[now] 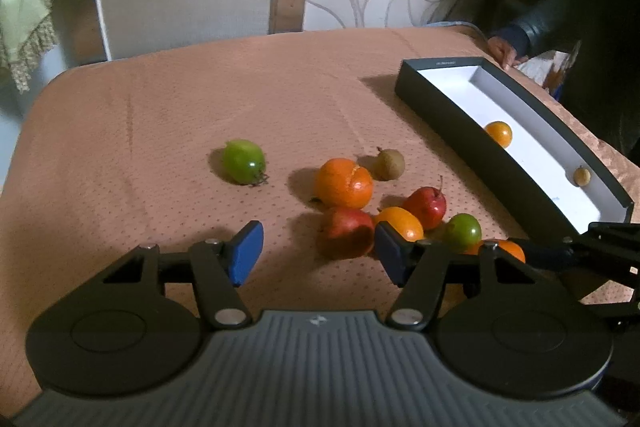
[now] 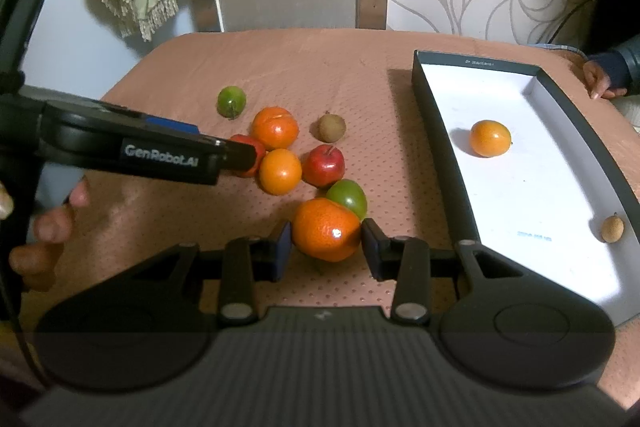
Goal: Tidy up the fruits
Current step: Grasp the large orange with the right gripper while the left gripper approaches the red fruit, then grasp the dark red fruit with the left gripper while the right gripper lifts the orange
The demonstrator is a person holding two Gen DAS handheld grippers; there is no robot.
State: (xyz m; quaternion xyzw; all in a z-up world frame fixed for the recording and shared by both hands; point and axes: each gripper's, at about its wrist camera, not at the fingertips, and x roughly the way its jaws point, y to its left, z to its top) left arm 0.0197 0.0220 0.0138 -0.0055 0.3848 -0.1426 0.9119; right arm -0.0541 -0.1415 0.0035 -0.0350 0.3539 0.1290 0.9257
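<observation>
Right gripper [image 2: 326, 245]: jaws are closed on a large orange [image 2: 325, 229], apparently resting on the tabletop [image 2: 360, 67].
Left gripper [image 1: 318, 251]: jaws stand open (red apple [image 1: 346, 233] touched by one pad).
Box [image 2: 440, 147]: one orange fruit [image 2: 490, 138] is held.

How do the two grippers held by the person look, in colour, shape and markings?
Both are black, with two round discs at the base, silver rivets on the linkage and flat blue pads on the fingers. The left gripper carries white lettering "GenRobot.AI" on its side, and a black cable loops behind it. The right gripper has a ribbed grey body with a small logo.
</observation>
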